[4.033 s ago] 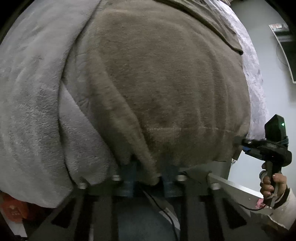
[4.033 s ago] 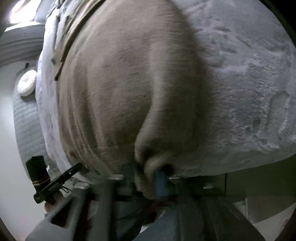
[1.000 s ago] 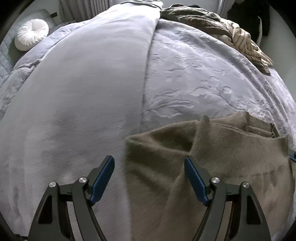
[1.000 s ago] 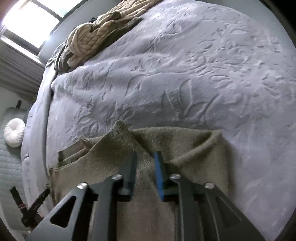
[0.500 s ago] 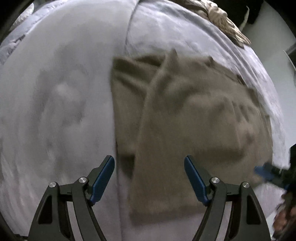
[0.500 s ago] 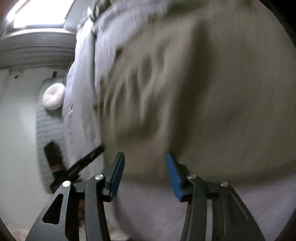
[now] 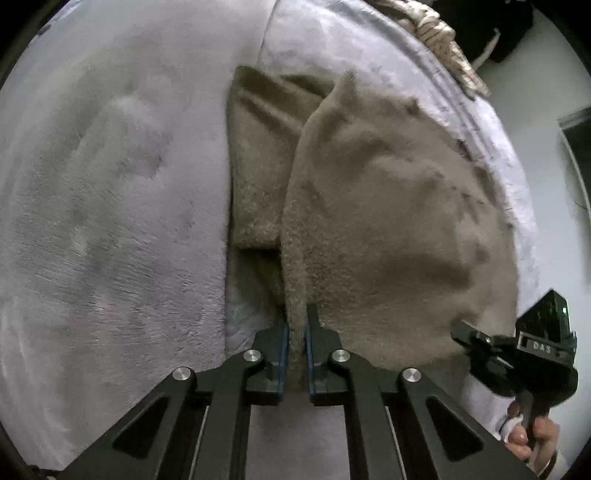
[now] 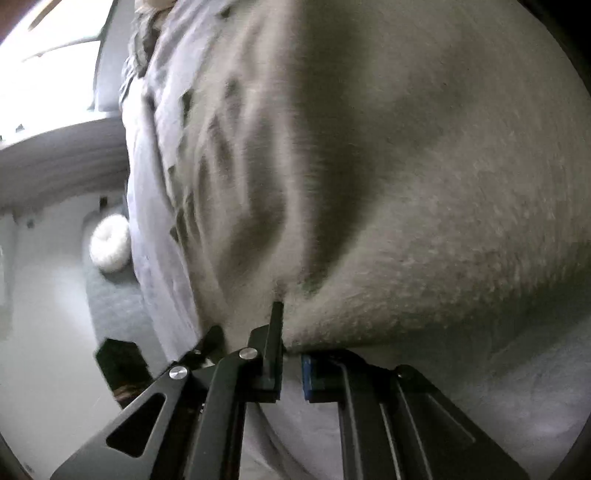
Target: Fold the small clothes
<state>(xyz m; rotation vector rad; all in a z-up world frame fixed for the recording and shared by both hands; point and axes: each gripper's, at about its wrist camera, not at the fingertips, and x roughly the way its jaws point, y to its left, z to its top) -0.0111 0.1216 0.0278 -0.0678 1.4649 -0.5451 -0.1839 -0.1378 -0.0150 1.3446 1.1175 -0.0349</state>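
Observation:
A brown fuzzy garment (image 7: 388, 221) lies folded lengthwise on the grey plush bedspread (image 7: 110, 221), one flap over the other. My left gripper (image 7: 295, 325) is at the garment's near edge, its jaws closing, and the pads pinch the fold's edge. The right gripper (image 7: 461, 332) reaches in at the garment's near right corner, held by a hand (image 7: 532, 439). In the right wrist view the garment (image 8: 406, 184) fills the frame. My right gripper (image 8: 291, 343) has its jaws closing on the bunched near hem. The left gripper (image 8: 122, 365) shows dark at the lower left.
A heap of beige knitted clothes (image 7: 436, 33) lies at the bed's far right. A white round cushion (image 8: 110, 243) sits on a grey quilted seat beyond the bed's left side. The bed's edge drops off just right of the garment.
Both grippers stood open over the garment half a second ago. Now each is shut on its near edge. Both cameras have come closer to the hem.

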